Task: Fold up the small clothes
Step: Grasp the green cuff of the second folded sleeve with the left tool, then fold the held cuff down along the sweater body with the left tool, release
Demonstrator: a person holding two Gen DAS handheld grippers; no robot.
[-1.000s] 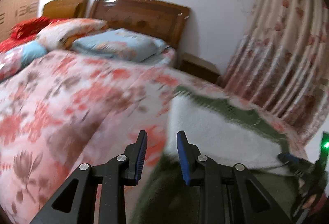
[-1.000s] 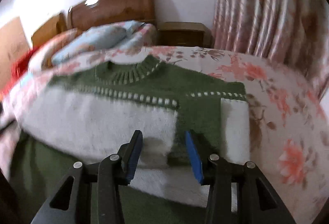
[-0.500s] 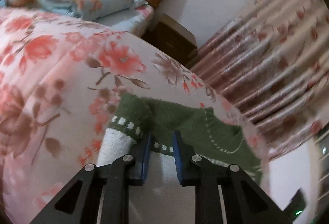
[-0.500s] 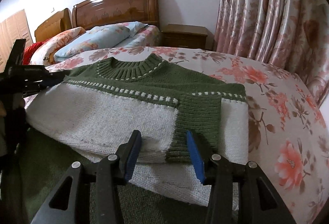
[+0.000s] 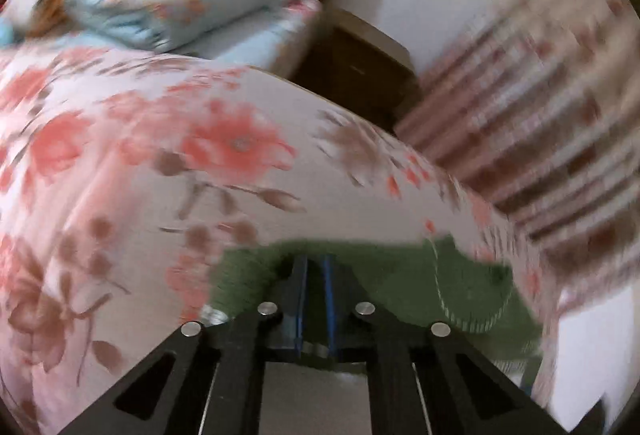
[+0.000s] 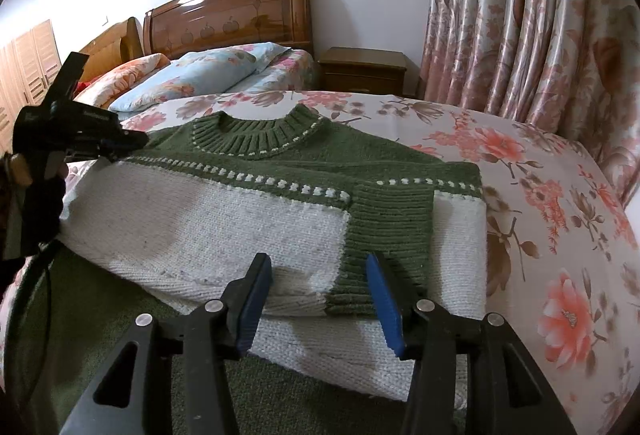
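Lying flat across the bed (image 6: 560,195), the sweater (image 6: 224,219) is pinched at its far-left shoulder by the closed left gripper (image 5: 316,271). Its other sleeve is already folded in at the right, just ahead of the right gripper (image 6: 320,283), which hangs open and empty over the near hem.

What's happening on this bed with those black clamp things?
A person is folding a green and white sweater laid on the floral bedspread, using a handheld gripper in each hand. The left gripper has just been closing and now pinches the sweater's green shoulder edge at the left. The right gripper hovers open above the near side, where one green sleeve is already folded across the white front. Its fingers hold nothing.
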